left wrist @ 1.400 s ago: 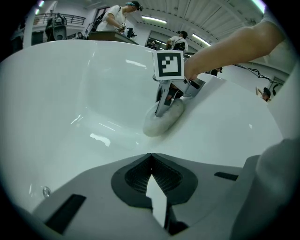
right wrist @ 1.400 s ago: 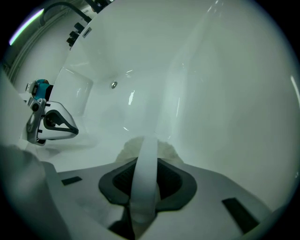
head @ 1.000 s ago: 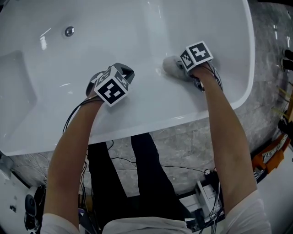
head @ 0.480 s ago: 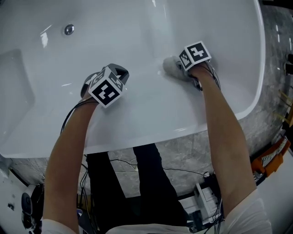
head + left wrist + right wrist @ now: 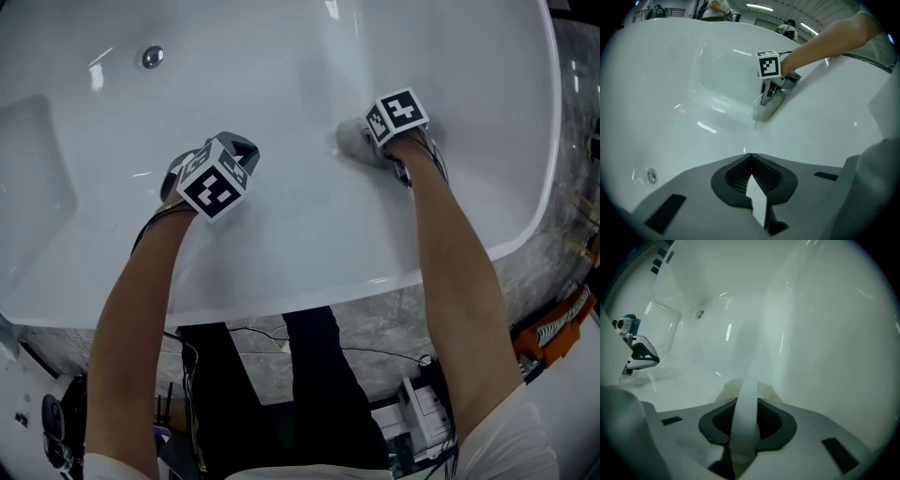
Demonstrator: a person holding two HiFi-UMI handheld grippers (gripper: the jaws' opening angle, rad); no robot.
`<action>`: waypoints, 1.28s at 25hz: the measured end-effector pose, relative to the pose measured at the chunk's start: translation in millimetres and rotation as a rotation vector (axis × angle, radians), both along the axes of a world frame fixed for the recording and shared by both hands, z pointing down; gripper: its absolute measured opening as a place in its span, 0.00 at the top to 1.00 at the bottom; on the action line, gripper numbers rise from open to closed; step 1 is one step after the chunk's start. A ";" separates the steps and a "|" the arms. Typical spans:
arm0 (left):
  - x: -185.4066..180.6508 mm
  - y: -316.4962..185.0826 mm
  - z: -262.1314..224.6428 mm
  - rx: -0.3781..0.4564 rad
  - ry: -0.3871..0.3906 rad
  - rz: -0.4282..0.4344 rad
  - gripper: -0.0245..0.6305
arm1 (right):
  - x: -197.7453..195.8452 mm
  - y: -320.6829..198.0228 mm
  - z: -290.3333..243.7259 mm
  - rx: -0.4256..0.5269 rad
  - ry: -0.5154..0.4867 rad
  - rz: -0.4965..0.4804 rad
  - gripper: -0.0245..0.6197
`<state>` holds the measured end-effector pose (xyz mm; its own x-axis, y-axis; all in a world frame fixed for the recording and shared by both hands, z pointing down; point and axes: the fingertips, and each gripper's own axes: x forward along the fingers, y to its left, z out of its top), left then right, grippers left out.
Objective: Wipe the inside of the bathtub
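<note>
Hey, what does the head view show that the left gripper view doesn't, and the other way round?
Only the head view: the person's forearms, dark trousers, the grey stone floor, and the left hand-held gripper seen from outside.
Only the left gripper view: that gripper's jaws closed together on nothing, plus ceiling lights beyond the rim.
Both: the white bathtub, its round metal fitting, and the right hand-held gripper pressing a grey cloth against the tub's inside.
</note>
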<state>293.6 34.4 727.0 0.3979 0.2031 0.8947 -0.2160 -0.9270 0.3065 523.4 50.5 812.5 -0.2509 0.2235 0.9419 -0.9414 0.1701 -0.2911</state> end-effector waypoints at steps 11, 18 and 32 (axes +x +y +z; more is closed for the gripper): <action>-46.9 -15.1 -7.1 0.006 -0.017 -0.026 0.95 | -51.8 -11.3 -1.7 0.004 -0.009 -0.031 0.82; -86.4 -13.1 -6.8 0.009 -0.037 -0.038 0.95 | -92.7 -14.0 0.2 0.014 -0.021 -0.049 0.82; -176.1 -18.0 -12.0 0.014 -0.062 -0.103 0.95 | -199.8 -24.5 -5.1 0.053 -0.068 -0.103 0.82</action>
